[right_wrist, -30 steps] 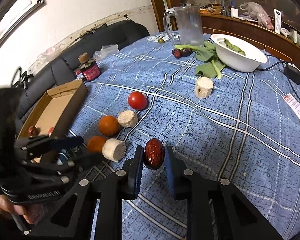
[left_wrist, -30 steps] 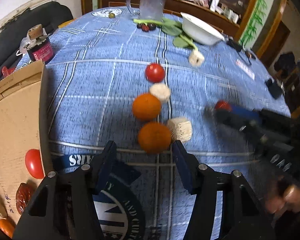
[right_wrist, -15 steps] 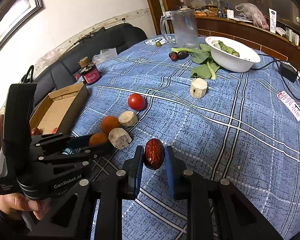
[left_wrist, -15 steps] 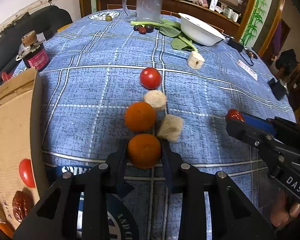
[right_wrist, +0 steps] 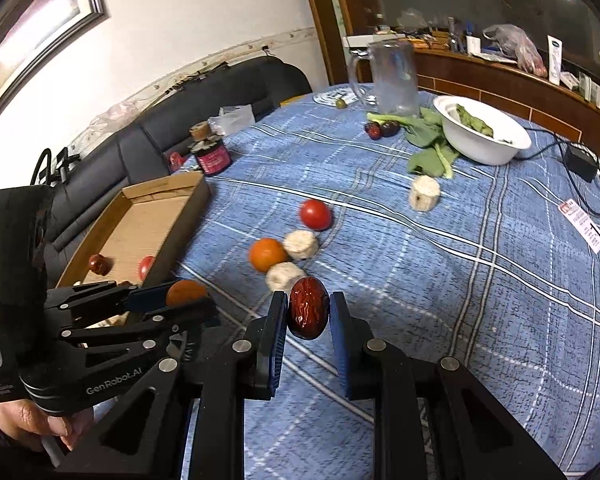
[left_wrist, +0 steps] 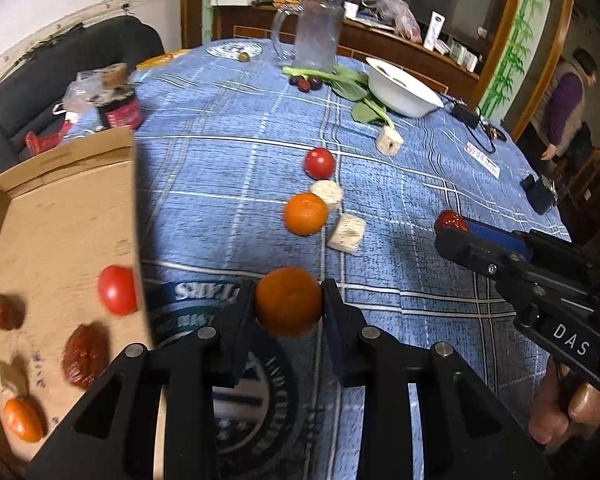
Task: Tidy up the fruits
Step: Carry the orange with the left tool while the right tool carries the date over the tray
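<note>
The left gripper has its fingers clamped on an orange; the right gripper pinches a red date. Several fruits already lie in the cardboard box left of the fingers; beyond them, another orange and a tomato wait on the tabletop.

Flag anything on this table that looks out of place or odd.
Leafy greens lie loose on the tablecloth beside the white bowl, not in it. Pale cut chunks sit scattered among the orange and tomato. Nothing looks spilled or damaged.
</note>
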Tool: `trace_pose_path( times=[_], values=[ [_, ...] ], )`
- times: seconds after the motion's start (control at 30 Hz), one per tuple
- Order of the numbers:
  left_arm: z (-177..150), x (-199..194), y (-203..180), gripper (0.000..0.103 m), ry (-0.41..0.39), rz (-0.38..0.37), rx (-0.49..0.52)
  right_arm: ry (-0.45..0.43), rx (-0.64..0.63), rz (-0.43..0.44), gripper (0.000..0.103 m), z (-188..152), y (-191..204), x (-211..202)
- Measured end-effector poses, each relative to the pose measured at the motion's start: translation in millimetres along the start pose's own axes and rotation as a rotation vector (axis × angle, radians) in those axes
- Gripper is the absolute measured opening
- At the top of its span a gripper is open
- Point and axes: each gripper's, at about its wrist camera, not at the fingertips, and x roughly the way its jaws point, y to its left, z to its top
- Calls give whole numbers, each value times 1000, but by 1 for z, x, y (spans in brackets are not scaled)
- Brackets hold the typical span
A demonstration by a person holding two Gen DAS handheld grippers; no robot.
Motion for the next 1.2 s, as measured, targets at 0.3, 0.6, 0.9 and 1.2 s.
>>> trace_pose_path(
  times=[0.3, 0.6, 0.9, 1.2],
  values=[
    [-11, -27, 34, 30, -46, 45, -46, 1, -58, 36, 22, 4, 39, 1],
    [-15, -44, 67, 30, -73, 79, -88, 9, -113, 61, 21, 8, 75, 7],
    [-17, -54, 100, 30, -92, 103, -145, 29, -161, 84, 21, 12, 105, 19],
    [-19, -60, 127, 30, -99, 135, -186, 42, -202, 112, 21, 20, 131, 34]
  ],
)
